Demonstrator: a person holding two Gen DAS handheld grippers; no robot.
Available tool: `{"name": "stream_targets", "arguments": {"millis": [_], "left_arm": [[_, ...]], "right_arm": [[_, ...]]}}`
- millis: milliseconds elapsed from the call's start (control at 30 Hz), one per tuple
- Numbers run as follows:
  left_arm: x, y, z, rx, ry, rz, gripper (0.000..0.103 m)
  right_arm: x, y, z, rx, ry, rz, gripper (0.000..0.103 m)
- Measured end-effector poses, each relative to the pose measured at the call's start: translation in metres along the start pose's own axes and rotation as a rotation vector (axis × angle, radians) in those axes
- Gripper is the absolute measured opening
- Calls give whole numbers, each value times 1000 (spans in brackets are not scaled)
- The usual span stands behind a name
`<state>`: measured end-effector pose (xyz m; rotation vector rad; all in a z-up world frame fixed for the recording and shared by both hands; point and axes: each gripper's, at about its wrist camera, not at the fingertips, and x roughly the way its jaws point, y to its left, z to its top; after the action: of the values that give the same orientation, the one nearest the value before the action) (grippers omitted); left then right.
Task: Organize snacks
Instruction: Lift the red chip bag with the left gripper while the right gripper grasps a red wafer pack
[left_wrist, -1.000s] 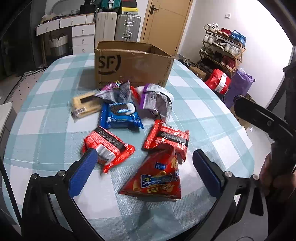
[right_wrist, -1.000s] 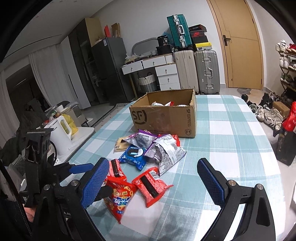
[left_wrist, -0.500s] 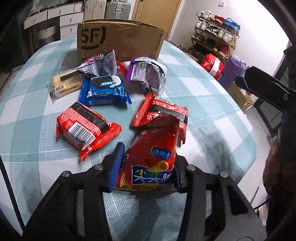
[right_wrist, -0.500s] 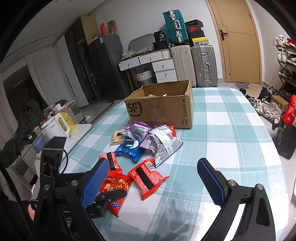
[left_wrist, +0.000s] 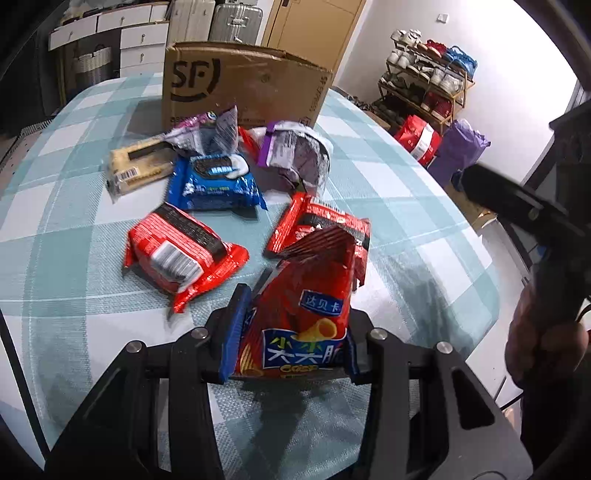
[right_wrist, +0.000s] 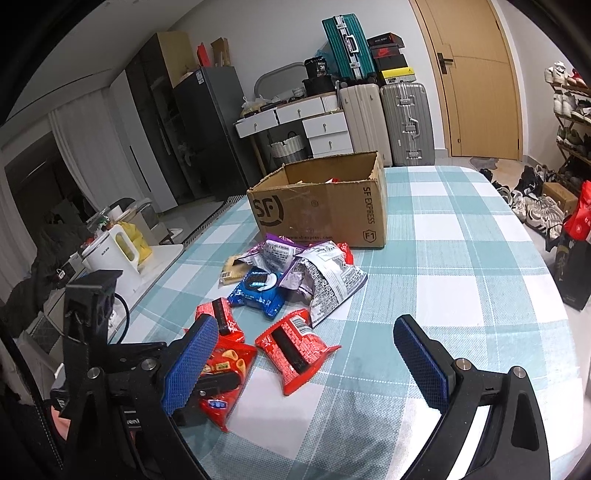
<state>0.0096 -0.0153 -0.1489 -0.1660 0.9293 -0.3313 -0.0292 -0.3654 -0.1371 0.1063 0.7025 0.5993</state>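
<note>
Your left gripper (left_wrist: 291, 332) is clamped on the red chip bag (left_wrist: 306, 317), blue pads pinching its lower sides; the bag's bottom edge sits on the table (left_wrist: 55, 236), nearest you in the pile. The left wrist view shows the bag's front: glossy crinkled foil, roughly triangular, blue label with white lettering, cone-snack picture, top seam crumpled. Only that view shows your hand (left_wrist: 543, 343) gripping the right tool's handle, and the shoe rack (left_wrist: 428, 81) by the wall. The right wrist view shows your right gripper (right_wrist: 306, 365) with jaws wide apart, nothing between them, hovering over the checked teal-and-white woven tablecloth. Its blue pads have a rough diamond texture. That view also shows inside the open cardboard box (right_wrist: 321, 210): a few packets are visible over the rim, too small to tell which. The left view gives only the box's outer wall. From the right view the chip bag (right_wrist: 225, 373) looks flattened, partly behind the left tool's black frame. Loose on the table: two red foil packets (left_wrist: 181, 254), a blue cookie pack (left_wrist: 218, 184), a beige wafer pack (left_wrist: 136, 166), and two crumpled purple-silver bags (left_wrist: 295, 155) just in front of the box. A white kettle (right_wrist: 110, 251) shows left, off the table.
</note>
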Motion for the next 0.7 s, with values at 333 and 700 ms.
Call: {"name": "stream_targets", "arguments": {"millis": [333, 700], "left_arm": [[-34, 19, 5, -39, -64, 8, 41], [-44, 56, 7, -122, -84, 28, 41]], "right_arm": [[20, -2, -7, 9, 49, 8, 98], [57, 0, -14, -32, 131, 12, 98]]}}
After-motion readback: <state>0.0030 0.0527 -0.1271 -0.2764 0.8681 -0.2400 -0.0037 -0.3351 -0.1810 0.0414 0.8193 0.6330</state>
